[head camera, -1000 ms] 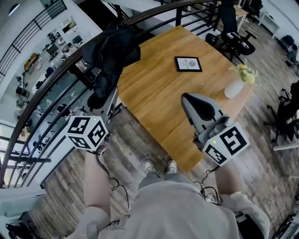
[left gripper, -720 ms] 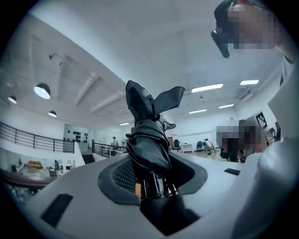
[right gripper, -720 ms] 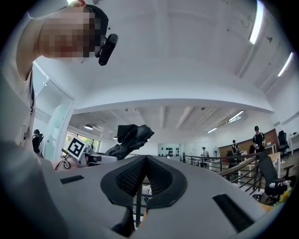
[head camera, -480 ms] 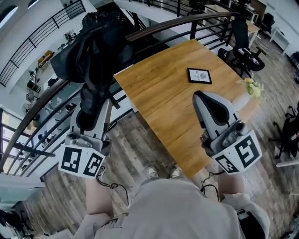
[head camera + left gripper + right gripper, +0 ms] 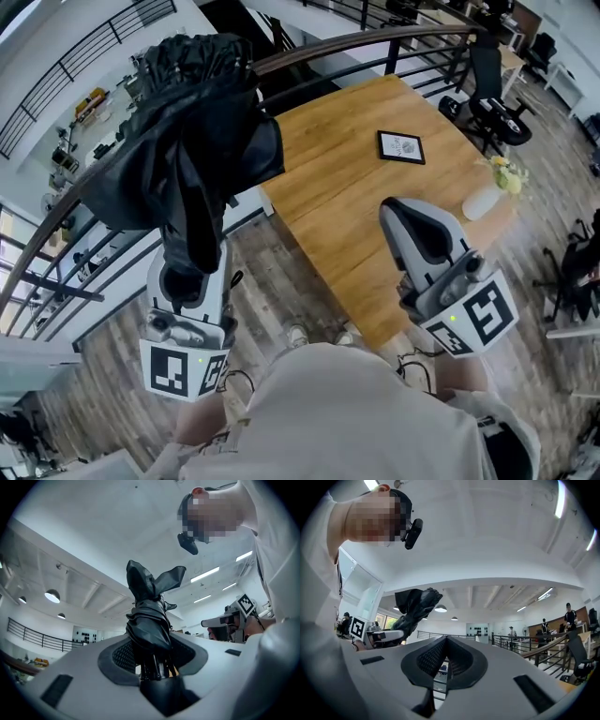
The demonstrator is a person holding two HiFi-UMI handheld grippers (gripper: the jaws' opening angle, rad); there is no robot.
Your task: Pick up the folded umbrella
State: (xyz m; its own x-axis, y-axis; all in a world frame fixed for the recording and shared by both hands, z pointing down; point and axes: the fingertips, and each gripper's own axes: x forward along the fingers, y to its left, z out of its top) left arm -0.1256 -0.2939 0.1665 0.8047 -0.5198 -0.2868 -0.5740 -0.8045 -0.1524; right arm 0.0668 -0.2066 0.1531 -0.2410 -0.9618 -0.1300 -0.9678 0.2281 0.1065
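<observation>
The folded black umbrella [image 5: 187,141] is up in the air at the left of the head view, its loose cloth hanging over the railing. My left gripper [image 5: 185,272] is shut on its lower end and points slightly upward. In the left gripper view the umbrella [image 5: 147,616] stands up from between the pads of that gripper [image 5: 152,656]. My right gripper [image 5: 412,216] hovers over the near edge of the wooden table [image 5: 347,187], shut with nothing between its jaws. From the right gripper [image 5: 446,641] view the umbrella [image 5: 415,604] shows off to the left.
On the table lie a framed card [image 5: 400,147] and a white vase with flowers [image 5: 487,192]. A curved dark railing [image 5: 309,52] runs behind the table, with a drop beyond it. Office chairs [image 5: 492,89] stand at the far right.
My left gripper has lifted the umbrella up off the railing side and drawn it nearer to the person. My right gripper rose a little over the table edge.
</observation>
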